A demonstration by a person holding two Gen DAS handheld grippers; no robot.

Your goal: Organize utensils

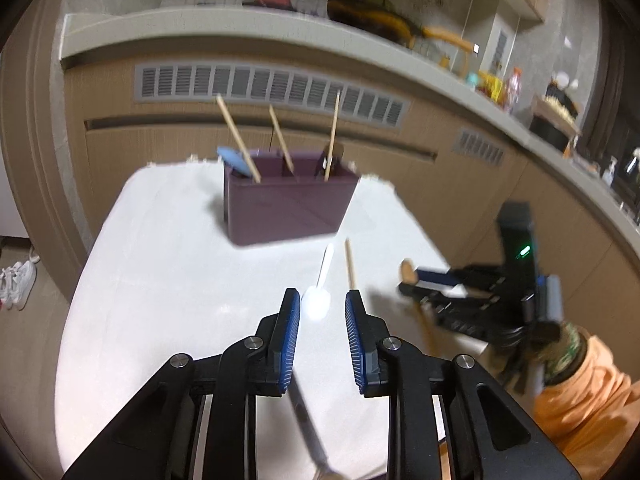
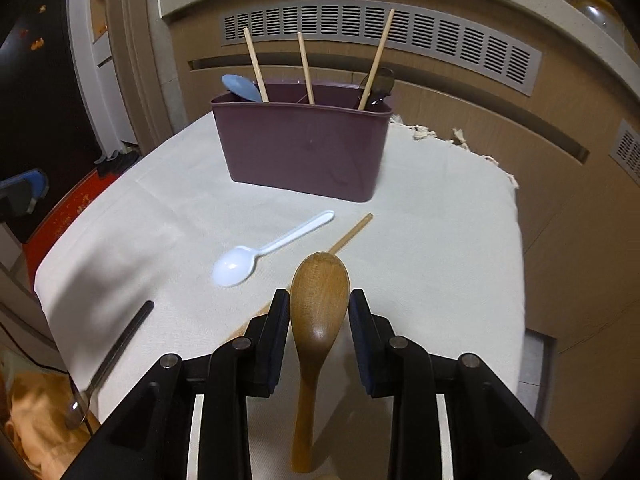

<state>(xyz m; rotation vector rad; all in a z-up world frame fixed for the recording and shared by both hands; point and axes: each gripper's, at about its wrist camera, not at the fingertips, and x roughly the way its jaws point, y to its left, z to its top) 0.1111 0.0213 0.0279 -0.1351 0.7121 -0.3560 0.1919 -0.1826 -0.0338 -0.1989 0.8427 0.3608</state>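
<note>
Right gripper (image 2: 319, 314) jaws apart; wooden spoon (image 2: 318, 312) sits between them, bowl forward, handle running back under the gripper; can't tell if the pads touch it. Left gripper (image 1: 322, 312) jaws apart, nothing in them; hovers over the near part of the worktop (image 2: 440, 248), which is covered with a white cloth. Maroon utensil holder (image 2: 300, 148) stands at the far side, upright; three chopsticks (image 2: 306, 68) lean out of it, plus a blue spoon (image 2: 240, 87) at its left end and a dark spoon (image 2: 380, 82) at its right end. Loose on the cloth between holder and grippers: white plastic spoon (image 2: 256, 258), bowl near-left, handle pointing far-right; single chopstick (image 2: 352, 232) just right of it, its near end hidden behind the wooden spoon's bowl. Metal utensil (image 2: 112, 360) with dark handle lies at the near-left edge, overhanging the cloth. Beyond the worktop: beige cabinet with vent grille (image 2: 380, 36).
</note>
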